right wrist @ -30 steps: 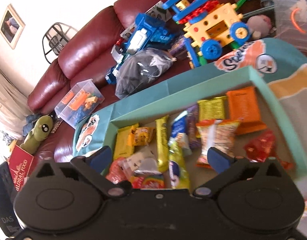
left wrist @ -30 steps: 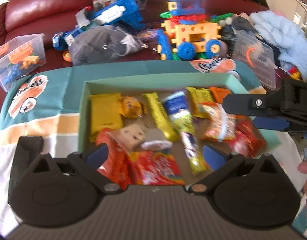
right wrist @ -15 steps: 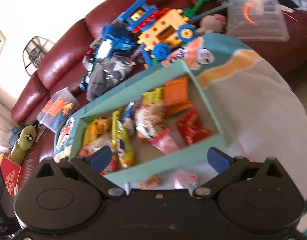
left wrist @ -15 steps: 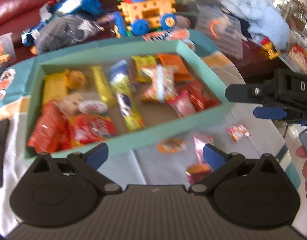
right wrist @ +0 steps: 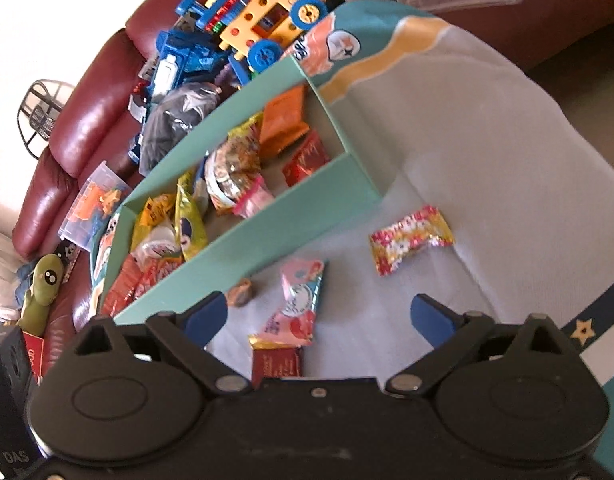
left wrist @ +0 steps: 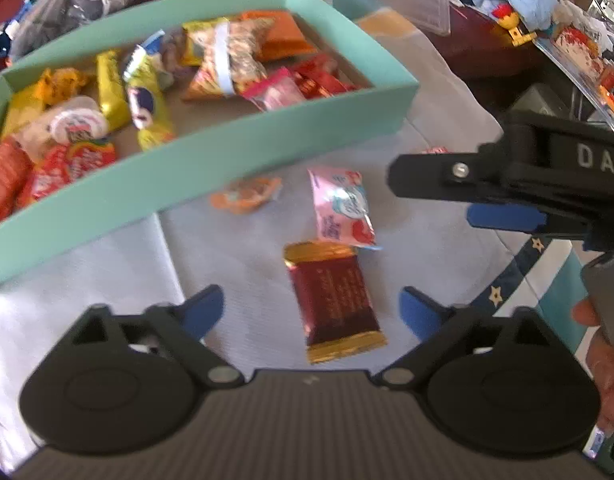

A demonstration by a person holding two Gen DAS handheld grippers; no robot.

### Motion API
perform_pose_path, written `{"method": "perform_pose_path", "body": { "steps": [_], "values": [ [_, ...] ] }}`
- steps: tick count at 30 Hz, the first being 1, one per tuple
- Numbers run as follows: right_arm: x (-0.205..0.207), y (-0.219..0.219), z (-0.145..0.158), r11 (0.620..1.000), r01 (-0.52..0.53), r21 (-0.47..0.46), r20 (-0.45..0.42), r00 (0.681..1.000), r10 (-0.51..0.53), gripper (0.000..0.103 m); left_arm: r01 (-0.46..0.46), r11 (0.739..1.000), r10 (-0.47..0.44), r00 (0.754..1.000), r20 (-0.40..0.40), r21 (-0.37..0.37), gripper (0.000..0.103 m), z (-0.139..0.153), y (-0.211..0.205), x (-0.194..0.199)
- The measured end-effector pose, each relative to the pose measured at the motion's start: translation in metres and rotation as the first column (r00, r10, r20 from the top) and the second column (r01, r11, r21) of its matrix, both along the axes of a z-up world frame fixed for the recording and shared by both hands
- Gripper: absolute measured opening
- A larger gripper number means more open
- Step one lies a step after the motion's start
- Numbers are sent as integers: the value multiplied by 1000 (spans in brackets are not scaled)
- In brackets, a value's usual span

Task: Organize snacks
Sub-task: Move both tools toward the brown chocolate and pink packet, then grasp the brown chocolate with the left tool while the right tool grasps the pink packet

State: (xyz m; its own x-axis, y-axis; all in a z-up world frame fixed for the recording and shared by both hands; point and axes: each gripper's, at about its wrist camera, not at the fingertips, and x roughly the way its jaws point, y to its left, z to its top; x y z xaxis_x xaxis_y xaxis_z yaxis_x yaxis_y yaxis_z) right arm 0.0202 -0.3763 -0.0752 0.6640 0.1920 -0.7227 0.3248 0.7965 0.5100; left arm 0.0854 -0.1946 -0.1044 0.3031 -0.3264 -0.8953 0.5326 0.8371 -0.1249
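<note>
Left tool (left wrist: 311, 307) lowered, closing, straddles brown bar (left wrist: 334, 301) untouched.

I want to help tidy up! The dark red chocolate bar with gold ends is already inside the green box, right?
Not inside: the left wrist view shows the chocolate bar lying on the cloth outside the green box, between the left gripper's fingers.

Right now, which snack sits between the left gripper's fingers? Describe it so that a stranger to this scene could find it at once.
Start at the teal box full of snacks on the pale cloth. Four loose snacks lie on the cloth outside its near wall; the one farthest from the box is the chocolate bar, just below the pink packet. It alone is dark red with gold ends, flat and rectangular.
</note>
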Motion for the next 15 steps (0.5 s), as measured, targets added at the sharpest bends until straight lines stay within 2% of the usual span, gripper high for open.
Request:
{"method": "perform_pose_path", "body": {
  "steps": [1, 2, 3, 4, 8, 15],
  "values": [
    [2, 2, 0, 1000, 0, -3, -1, 1000, 0, 96, 8, 1000, -8, 1000, -12, -1, 70, -3, -2, 0],
    [3, 3, -1, 1000, -3, -6, 0, 1000, 3, 95, 14, 1000, -14, 1000, -12, 2, 68, -4, -4, -2],
    [3, 5, -1, 1000, -6, -12, 2, 1000, 6, 93, 24, 1000, -24, 1000, 15, 13, 57, -4, -6, -6],
    [4, 6, 0, 1000, -9, -18, 3, 1000, 10, 93, 36, 999, -37, 999, 26, 17, 38, -4, -7, -7],
    [11, 15, -1, 999, -33, -44, 1, 999, 33, 81, 10, 1000, -10, 999, 36, 6, 36, -1, 4, -2],
    [33, 34, -4, 990, -80, -116, -19, 997, 79, 75, -83, 996, 84, 996, 23, -19, 35, 1, 42, 14]
  ]
}}
